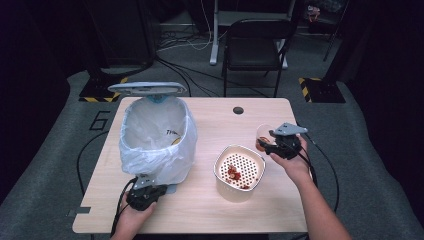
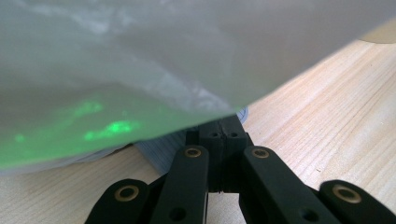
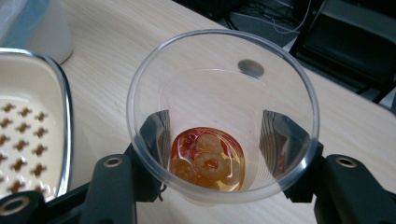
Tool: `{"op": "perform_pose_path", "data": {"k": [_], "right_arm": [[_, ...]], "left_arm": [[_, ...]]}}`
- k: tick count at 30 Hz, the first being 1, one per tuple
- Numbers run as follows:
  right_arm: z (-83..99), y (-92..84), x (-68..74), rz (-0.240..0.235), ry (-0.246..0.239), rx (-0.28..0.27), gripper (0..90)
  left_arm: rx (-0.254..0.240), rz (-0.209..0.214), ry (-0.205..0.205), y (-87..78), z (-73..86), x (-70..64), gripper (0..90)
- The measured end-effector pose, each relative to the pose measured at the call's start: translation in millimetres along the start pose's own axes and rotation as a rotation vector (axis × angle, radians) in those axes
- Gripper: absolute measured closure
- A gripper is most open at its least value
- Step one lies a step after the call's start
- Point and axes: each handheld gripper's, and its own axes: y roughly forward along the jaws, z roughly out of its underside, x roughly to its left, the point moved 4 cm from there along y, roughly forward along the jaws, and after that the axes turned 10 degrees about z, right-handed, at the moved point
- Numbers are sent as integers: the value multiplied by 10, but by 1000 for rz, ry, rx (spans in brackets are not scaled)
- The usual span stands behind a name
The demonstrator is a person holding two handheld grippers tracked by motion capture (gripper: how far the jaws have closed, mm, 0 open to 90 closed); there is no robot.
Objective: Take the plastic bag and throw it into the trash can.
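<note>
The right gripper (image 3: 212, 149) is clamped on a clear plastic cup (image 3: 223, 116), 1 jaw on each side of its lower wall, and holds it upright over the counter (image 1: 200, 200) at about 3 o'clock from the perforated strainer bowl (image 1: 240, 170). In the right gripper view a shallow pool of amber liquid with a few soft ring-shaped pieces (image 3: 208, 161) lies in the cup's bottom. The cup looks thin and very light, so it probably buckles under a hard squeeze and is slippery if wet; the present hold low on the wall, near the stiffer base, seems the sound place, and tipping should be slow because the liquid will shift. The left gripper (image 2: 223, 135) has its jaws together, apparently pinching the grey base edge under the lined waste bin (image 1: 157, 135) at about 9 o'clock from the strainer. The bin's bag (image 2: 140, 56) is limp film and offers no firm hold.
</note>
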Motion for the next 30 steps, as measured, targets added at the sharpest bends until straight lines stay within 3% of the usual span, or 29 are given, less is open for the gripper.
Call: {"op": "perform_pose_path", "data": {"k": [3,13,17,22,27,30], "right_arm": [[197,-28,-47,10,39,28,429],[631,33,-46,17,86,83,419],[699,48,-49,12,109,83,408],[799,91,-48,12,144,94,326],[815,109,-50,5,200,70,277],[802,130,-42,16,203,54,263]], "left_arm": [[0,-2,0,0,0,-2,900],[0,-1,0,0,0,-1,900],[0,0,-1,0,0,0,900],[1,0,0,0,0,0,900],[0,0,-1,0,0,0,900],[0,-1,-1,0,0,0,900]]}}
